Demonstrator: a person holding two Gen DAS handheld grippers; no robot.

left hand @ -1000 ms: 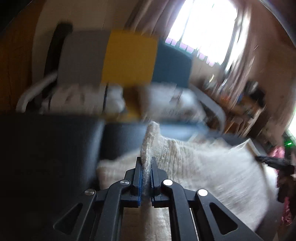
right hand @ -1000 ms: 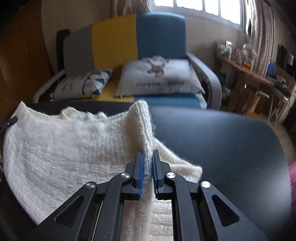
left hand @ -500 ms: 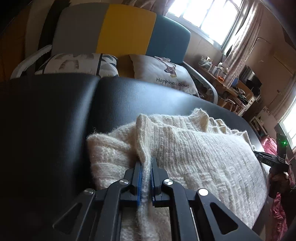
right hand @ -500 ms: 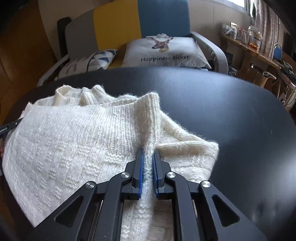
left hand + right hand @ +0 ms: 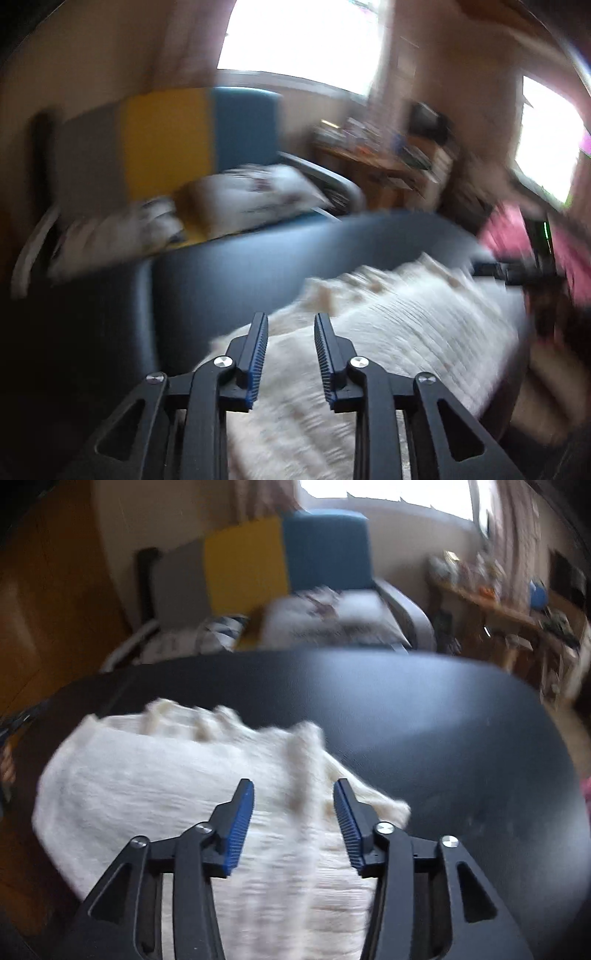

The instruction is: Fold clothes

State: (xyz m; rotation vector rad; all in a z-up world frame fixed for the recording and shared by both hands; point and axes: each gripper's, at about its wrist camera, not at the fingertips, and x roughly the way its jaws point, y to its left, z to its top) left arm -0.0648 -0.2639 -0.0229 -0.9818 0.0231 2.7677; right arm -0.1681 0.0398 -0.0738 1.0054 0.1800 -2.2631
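Note:
A cream knitted sweater [image 5: 177, 786] lies folded on the black table [image 5: 443, 731]. It also shows in the left wrist view [image 5: 406, 332], blurred by motion. My left gripper [image 5: 290, 321] is open and empty, just above the sweater's left end. My right gripper [image 5: 293, 788] is open and empty, just above the sweater's right end, with a raised fold of knit between the fingers but not touched. The right gripper also shows at the far right of the left wrist view [image 5: 517, 271].
Behind the table stands a sofa with grey, yellow and blue back panels [image 5: 258, 565] and white cushions [image 5: 332, 620]. A cluttered wooden shelf [image 5: 498, 602] stands at the right. The table's far edge [image 5: 369, 218] runs near the sofa.
Both grippers have opened and let go of the sweater. The sweater now lies flat on the table, and both grippers have pulled back and up a little.

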